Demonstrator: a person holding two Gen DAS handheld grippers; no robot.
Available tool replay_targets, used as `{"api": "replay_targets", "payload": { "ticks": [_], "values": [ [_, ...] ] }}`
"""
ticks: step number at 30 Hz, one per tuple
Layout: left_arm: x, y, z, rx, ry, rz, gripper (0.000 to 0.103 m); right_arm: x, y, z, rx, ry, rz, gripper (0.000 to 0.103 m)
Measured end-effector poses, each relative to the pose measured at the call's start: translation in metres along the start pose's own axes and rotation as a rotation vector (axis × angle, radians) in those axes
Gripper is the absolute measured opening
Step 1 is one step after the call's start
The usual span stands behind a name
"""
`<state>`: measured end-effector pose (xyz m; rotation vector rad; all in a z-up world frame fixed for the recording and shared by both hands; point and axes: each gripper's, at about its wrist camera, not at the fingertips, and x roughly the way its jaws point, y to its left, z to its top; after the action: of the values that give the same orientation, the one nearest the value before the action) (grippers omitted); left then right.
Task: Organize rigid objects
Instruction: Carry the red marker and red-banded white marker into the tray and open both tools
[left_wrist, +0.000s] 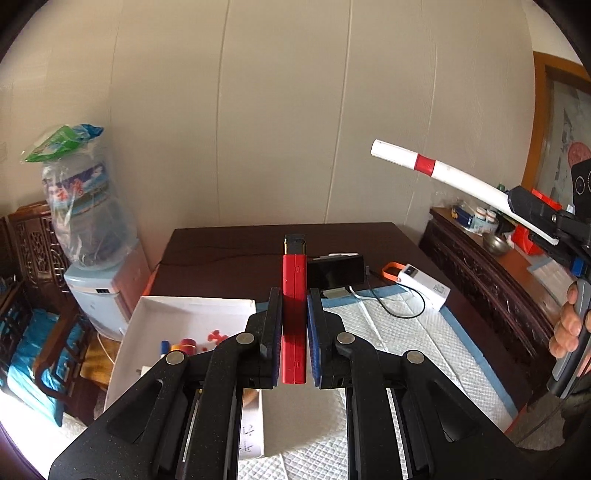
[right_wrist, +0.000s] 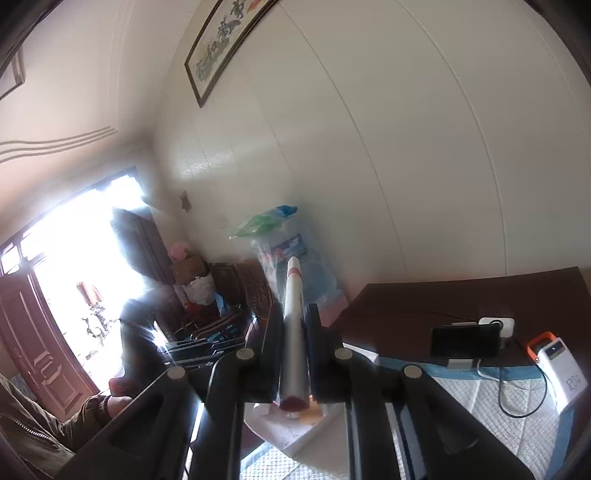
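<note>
While both tools hang above the dark brown wooden table (left_wrist: 229, 240), I read each as carrying one piece to be sorted. My left gripper (left_wrist: 294, 321) has its jaws clamped on a flat red plastic bar with a black tip (left_wrist: 294, 295), gripped low on its length so most of it juts forward, up off the table. My right gripper (right_wrist: 293, 332) is pinched shut on a long white plastic tube with a red band (left_wrist: 424, 166), held near its back end, so the banded end pokes far out in front; the left view shows it in the air, well above the quilted white pad with blue edging (left_wrist: 424, 332). The open white cardboard box (left_wrist: 155, 310) at the table's left side already holds small red and blue bits, so I judge it the likely destination for both. The long tube may need angling to fit.
</note>
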<state>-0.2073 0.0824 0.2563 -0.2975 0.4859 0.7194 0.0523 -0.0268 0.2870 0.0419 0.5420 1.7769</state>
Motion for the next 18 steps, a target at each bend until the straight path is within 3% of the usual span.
{"api": "replay_targets", "payload": {
  "ticks": [18],
  "values": [
    [-0.017, 0.053, -0.006, -0.042, -0.021, 0.015, 0.012, 0.038, 0.024, -0.006, -0.009, 0.034, 0.029, 0.010]
  ]
}}
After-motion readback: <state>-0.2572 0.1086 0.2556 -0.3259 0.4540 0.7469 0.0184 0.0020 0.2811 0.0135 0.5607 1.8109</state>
